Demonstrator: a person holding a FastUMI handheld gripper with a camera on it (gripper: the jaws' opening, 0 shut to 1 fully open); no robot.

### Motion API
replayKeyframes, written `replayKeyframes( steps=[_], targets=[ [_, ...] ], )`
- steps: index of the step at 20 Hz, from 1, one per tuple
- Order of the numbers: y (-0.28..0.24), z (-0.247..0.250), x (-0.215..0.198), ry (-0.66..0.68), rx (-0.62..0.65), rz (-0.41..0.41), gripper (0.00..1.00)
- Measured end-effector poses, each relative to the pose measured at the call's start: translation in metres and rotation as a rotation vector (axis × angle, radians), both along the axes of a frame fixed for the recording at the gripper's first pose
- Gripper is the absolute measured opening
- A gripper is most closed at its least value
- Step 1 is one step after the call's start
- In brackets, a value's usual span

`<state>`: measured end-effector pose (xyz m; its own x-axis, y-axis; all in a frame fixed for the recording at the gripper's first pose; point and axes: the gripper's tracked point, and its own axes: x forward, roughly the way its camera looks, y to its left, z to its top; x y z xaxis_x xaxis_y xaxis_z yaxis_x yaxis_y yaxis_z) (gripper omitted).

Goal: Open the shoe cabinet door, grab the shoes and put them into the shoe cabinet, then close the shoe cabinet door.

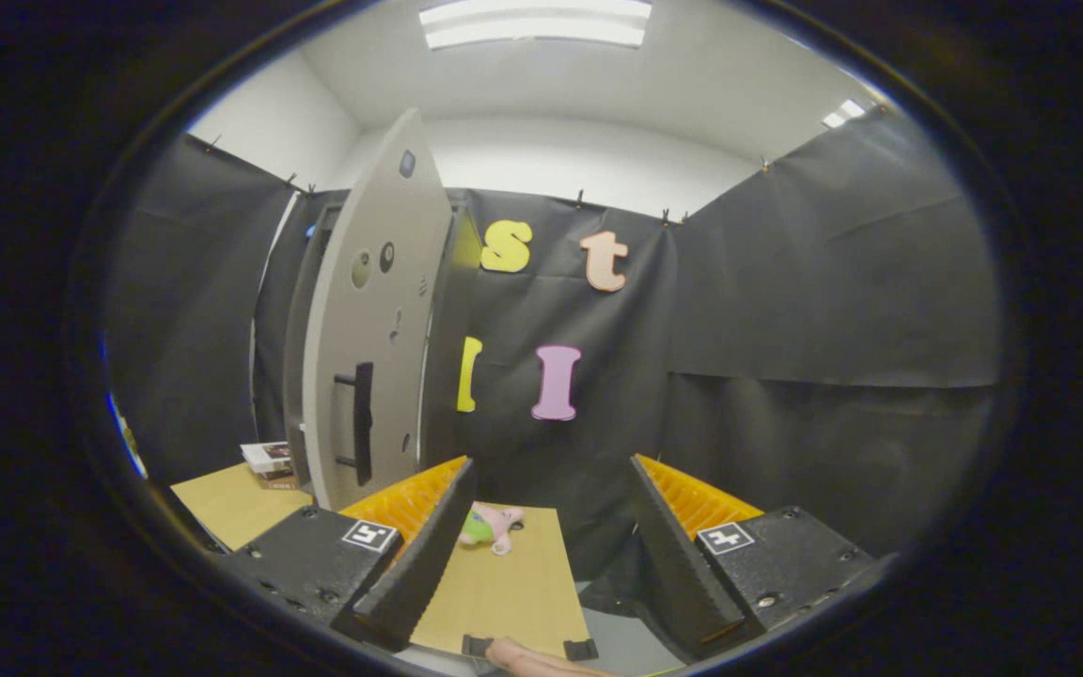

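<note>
Cabinet door (374,320): swung open, handle facing us, left of the tongs.
Bench (504,588): carries the small pink shoes (493,527), just ahead between the fingers.
Tongs (541,564): spread, empty.
Progress: door opened; shoes and closing remain.

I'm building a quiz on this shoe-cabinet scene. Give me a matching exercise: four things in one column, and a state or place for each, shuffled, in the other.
Things:
1. cabinet door
2. shoes
3. hand-held gripper
4. door handle

States or places:
A. fingers apart, holding nothing
B. swung open
C. dark bar low on the door's face
D. on the wooden table, between and beyond the fingers

Pairs: 1-B, 2-D, 3-A, 4-C
</note>
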<state>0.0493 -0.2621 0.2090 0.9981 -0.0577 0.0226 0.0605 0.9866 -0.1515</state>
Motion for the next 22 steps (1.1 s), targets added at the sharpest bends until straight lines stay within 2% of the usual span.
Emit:
replayKeyframes(
  steps=[1,5,12,16,18,22],
  targets=[
    [0.003,-0.005,0.013,0.012,0.006,-0.006,1.00],
    [0.034,-0.020,0.048,0.027,-0.025,0.074,1.00],
    [0.094,-0.050,0.085,0.081,-0.069,0.144,1.00],
    [0.141,-0.062,0.089,0.106,-0.022,0.250,1.00],
    [0.149,-0.058,0.088,0.079,-0.021,0.247,0.92],
    [0.191,-0.063,0.079,0.086,0.005,0.288,0.92]
  ],
)
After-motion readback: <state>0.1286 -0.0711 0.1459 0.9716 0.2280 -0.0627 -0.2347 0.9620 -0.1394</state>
